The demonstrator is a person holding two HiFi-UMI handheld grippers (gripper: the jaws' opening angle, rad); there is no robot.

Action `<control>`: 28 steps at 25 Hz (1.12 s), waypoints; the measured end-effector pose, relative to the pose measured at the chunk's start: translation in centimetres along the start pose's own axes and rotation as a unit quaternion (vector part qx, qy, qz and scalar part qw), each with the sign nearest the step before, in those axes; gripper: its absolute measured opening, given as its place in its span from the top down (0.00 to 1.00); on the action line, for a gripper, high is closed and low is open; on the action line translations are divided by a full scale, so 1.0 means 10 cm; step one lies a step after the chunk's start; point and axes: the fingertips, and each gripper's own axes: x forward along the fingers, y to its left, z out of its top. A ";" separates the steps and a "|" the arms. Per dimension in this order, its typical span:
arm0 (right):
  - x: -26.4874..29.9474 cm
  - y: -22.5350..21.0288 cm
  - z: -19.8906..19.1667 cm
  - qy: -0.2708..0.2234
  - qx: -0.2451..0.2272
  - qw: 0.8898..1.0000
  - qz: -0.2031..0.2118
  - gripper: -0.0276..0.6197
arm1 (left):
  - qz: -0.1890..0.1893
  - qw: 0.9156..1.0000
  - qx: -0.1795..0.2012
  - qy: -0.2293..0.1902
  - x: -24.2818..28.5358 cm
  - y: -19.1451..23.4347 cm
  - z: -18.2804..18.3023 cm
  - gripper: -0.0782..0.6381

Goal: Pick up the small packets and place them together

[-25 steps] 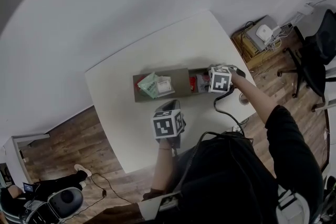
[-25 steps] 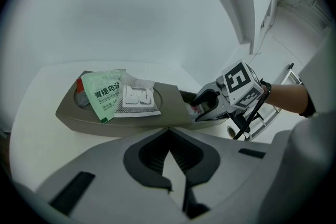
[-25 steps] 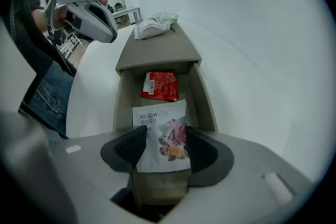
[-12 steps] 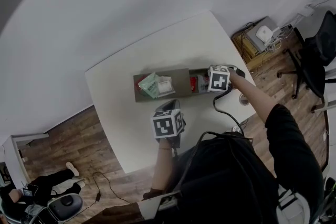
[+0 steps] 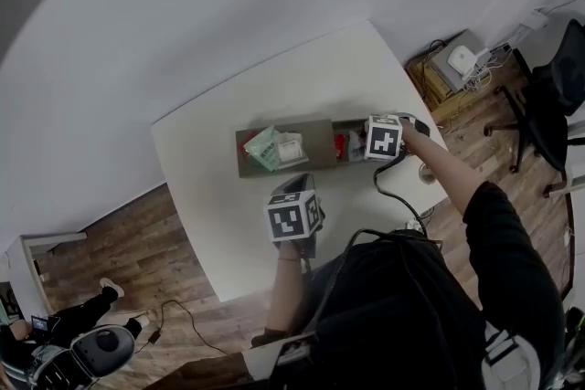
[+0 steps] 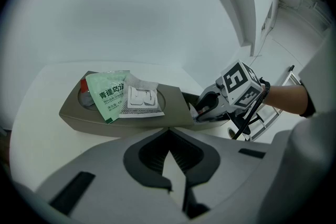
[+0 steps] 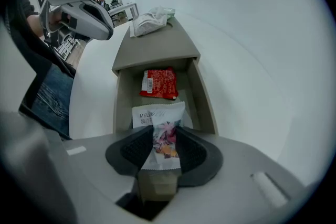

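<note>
Fingers of the right gripper have just been closing and now pinch the flowered packet by its near end, down in the open right-hand compartment of the grey tray; I'd want that squeeze firm before any lift, since so thin a sachet could slip or fold, then a straight rise clear of the compartment walls; it is white, crimp-edged and flower-printed; a red packet lies just beyond it; a green packet and a white packet overlap at the tray's left end, likely its destination; the left gripper hangs nearer, fingers pressed together, empty.
</note>
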 end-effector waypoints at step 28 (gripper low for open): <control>-0.74 -0.12 0.11 -0.100 0.021 0.993 -0.063 0.83 | 0.005 1.000 0.004 -0.006 -0.08 -0.02 0.00 0.89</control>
